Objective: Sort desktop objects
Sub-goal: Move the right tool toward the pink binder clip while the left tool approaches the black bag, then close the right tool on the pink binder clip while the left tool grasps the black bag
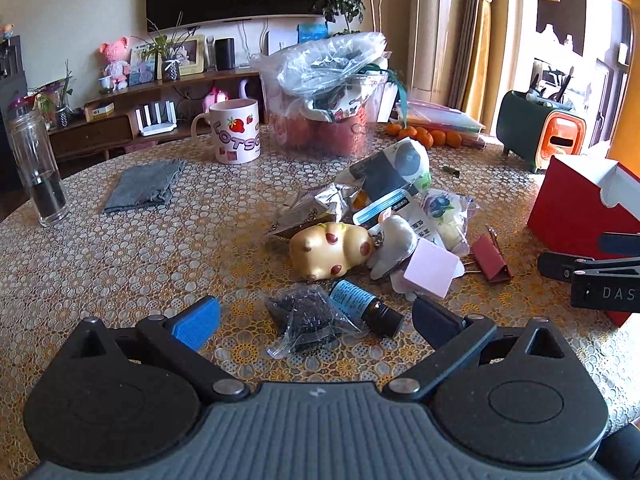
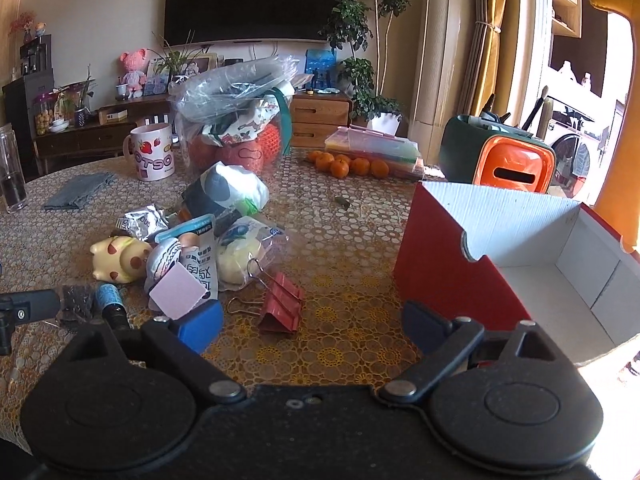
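Left wrist view
Left gripper: jaws wide apart, nothing held, low over the table.
Between the fingers: small bag of dark bits and a blue-labelled dark bottle, both lying on the table, untouched.
Beyond: yellow spotted toy, pink pad, red binder clip, snack packets in a heap.
Right edge: red box; right gripper's finger just before it.

Right wrist view
Right gripper: jaws wide apart, empty.
Ahead of it: red binder clips on the table, just beyond the fingertips, not touched.
Red box: open, white inside, beside the right finger.
Heap: left of the clips.
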### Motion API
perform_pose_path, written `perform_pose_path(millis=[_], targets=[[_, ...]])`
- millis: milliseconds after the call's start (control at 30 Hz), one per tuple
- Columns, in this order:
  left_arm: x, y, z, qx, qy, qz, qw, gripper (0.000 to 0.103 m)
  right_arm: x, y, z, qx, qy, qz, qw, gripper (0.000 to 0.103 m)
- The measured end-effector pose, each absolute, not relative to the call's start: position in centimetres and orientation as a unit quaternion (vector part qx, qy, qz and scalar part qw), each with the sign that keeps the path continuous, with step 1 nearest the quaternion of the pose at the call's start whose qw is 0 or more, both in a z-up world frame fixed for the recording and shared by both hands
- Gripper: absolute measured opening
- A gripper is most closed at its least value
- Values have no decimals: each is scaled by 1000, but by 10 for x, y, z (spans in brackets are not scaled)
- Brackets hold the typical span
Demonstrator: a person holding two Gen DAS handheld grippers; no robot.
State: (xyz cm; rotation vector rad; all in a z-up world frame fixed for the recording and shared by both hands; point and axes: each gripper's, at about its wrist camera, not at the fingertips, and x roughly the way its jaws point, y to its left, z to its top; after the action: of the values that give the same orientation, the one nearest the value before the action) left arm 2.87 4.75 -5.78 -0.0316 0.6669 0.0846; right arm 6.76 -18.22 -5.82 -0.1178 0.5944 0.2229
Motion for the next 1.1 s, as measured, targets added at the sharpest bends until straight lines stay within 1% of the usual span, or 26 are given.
perform_pose_path(millis=[333, 367, 433, 600, 733, 867, 1000, 1033, 1067, 1100], targets=[[52, 56, -80, -16, 348, 51, 936, 102, 98, -168, -83, -73, 312, 115, 940, 93], [53, 57, -82, -18, 350, 51, 935, 102, 101, -166, -85, -74, 314, 115, 940, 91], [55, 60, -84, -21, 353, 54, 934, 102, 107, -163, -89, -78, 320, 118, 937, 82], [60, 67, -89, -26, 362, 62, 930, 99, 119, -159, -97, -81, 327, 117, 934, 81], [62, 71, -93, -29, 369, 66, 927, 97, 128, -156, -102, -84, 333, 117, 932, 73], [65, 72, -95, -30, 370, 62, 927, 96, 133, -155, -108, -84, 339, 116, 930, 71], [71, 71, -99, -32, 375, 49, 925, 90, 137, -154, -111, -86, 340, 116, 929, 69], [72, 72, -100, -36, 378, 45, 924, 86, 138, -155, -111, -84, 340, 116, 930, 69], [73, 73, -102, -41, 381, 41, 923, 76, 139, -155, -111, -82, 339, 116, 930, 69], [73, 74, -103, -47, 385, 37, 921, 71, 140, -155, -111, -82, 339, 116, 930, 67]])
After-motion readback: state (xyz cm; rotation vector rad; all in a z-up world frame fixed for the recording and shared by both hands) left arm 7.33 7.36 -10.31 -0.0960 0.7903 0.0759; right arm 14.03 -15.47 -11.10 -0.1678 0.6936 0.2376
